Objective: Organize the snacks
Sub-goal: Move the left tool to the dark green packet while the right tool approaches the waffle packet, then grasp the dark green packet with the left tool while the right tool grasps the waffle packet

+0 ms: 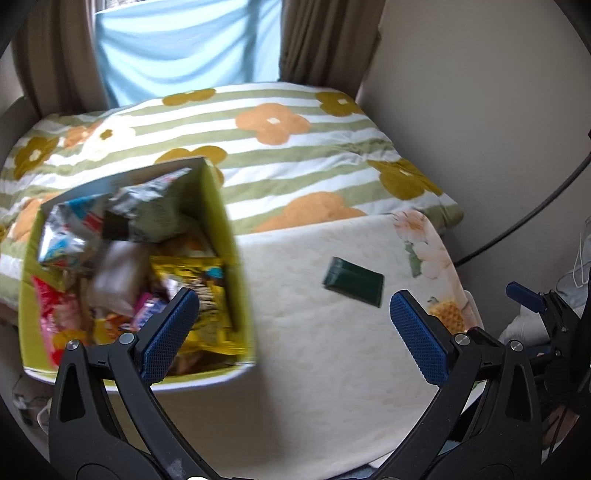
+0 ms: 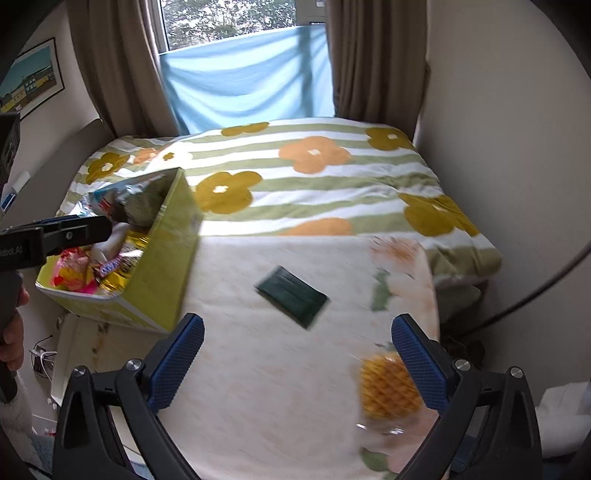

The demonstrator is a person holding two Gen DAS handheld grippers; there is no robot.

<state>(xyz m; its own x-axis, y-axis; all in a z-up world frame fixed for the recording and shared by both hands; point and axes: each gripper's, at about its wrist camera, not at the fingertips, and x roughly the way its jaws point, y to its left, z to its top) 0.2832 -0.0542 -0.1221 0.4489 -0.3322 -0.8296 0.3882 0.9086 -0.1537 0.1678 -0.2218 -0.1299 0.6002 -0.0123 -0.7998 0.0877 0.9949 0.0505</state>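
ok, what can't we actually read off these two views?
- Box contents: motion blur in the left wrist view; labels unreadable.
- Same box in the right wrist view: the left gripper covers part of the snacks.
- Dark green packet: smeared, no print legible.
- Waffle snack: blurred, partly behind a finger.
- Bed's near edge: cut off by both grippers.

I see: bed [image 2: 332, 192], floral striped cover; brown curtains [image 2: 373, 62]; daylit window [image 2: 229, 22]; beige wall [image 2: 498, 129]; framed picture [image 2: 31, 77].
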